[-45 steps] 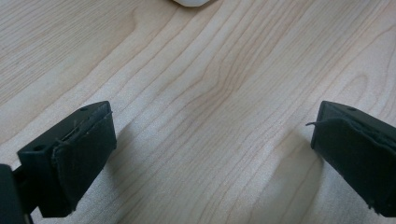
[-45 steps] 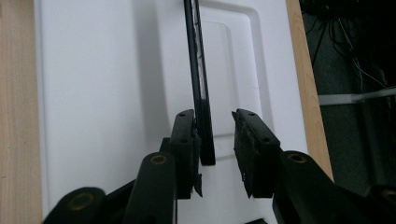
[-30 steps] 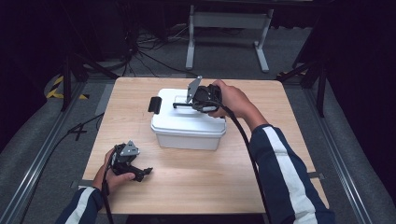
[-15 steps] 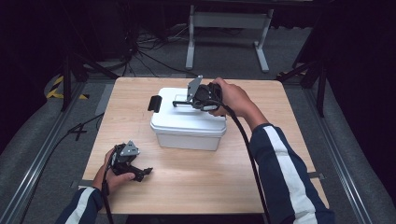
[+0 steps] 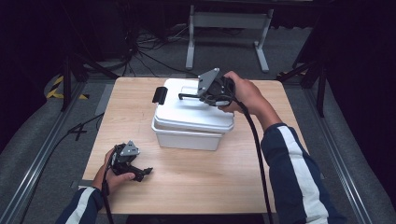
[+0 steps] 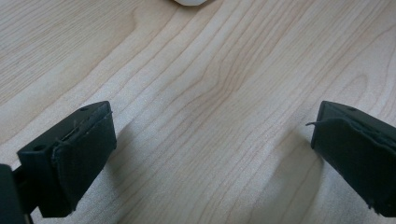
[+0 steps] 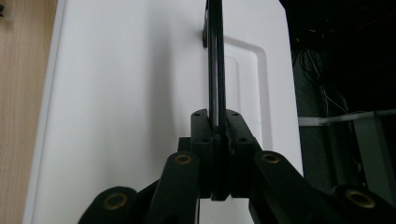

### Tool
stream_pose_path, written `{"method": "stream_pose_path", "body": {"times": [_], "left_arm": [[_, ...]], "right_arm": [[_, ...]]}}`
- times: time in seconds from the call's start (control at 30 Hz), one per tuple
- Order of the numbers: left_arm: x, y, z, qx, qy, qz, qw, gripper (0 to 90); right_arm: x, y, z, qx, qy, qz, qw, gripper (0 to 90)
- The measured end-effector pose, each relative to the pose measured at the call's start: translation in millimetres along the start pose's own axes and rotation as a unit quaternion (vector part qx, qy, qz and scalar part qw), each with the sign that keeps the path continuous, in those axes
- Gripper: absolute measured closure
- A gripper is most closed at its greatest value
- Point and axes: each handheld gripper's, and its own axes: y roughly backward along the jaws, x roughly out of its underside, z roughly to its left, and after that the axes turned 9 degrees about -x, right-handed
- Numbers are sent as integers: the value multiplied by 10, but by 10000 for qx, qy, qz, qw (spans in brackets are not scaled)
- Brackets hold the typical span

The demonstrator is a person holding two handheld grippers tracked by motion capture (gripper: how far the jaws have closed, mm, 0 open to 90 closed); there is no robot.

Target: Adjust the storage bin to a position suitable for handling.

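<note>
A white plastic box [image 5: 186, 139] stands mid-table under a white lid [image 5: 189, 114] that looks slightly raised. The lid's thin black handle [image 5: 187, 96] stands up from the lid top. My right gripper [image 5: 200, 96] is shut on this handle from the right, held by a hand above the lid. In the right gripper view the right gripper [image 7: 215, 128] pinches the handle [image 7: 215, 56] edge-on over the lid [image 7: 130, 93]. My left gripper [image 5: 140, 173] rests on the table at the front left. In the left gripper view the left gripper [image 6: 210, 154] stands open over bare wood.
A black latch [image 5: 160, 94] sits at the box's left end. The wooden table [image 5: 224, 182] has free room in front of the box and to its right. Dark floor with cables and a metal stand [image 5: 229, 21] lies beyond the far edge.
The right gripper has risen with the handle in its jaws, and the lid has come up a little with it. The left gripper has stayed put.
</note>
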Motion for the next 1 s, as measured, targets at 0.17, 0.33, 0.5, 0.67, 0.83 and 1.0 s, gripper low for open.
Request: {"method": "stream_pose_path", "body": {"times": [0.17, 0.33, 0.5, 0.67, 0.83, 1.0], "left_arm": [[1, 1, -3, 16, 16, 13, 10000, 5], [1, 1, -2, 15, 15, 11, 10000, 5], [1, 1, -2, 15, 14, 12, 10000, 5], [1, 1, -3, 16, 16, 13, 10000, 5], [2, -2, -4, 4, 17, -4, 10000, 5], [2, -3, -4, 2, 21, -14, 10000, 5]], "right_arm": [[120, 159, 5, 141, -82, -126, 9998, 847], [301, 338, 27, 190, -181, -139, 9996, 847], [601, 544, 49, 360, -373, -242, 9984, 848], [872, 681, 71, 444, -571, -265, 9970, 847], [1146, 789, 122, 536, -748, -279, 9954, 848], [1437, 913, 169, 646, -986, -359, 9924, 848]]}}
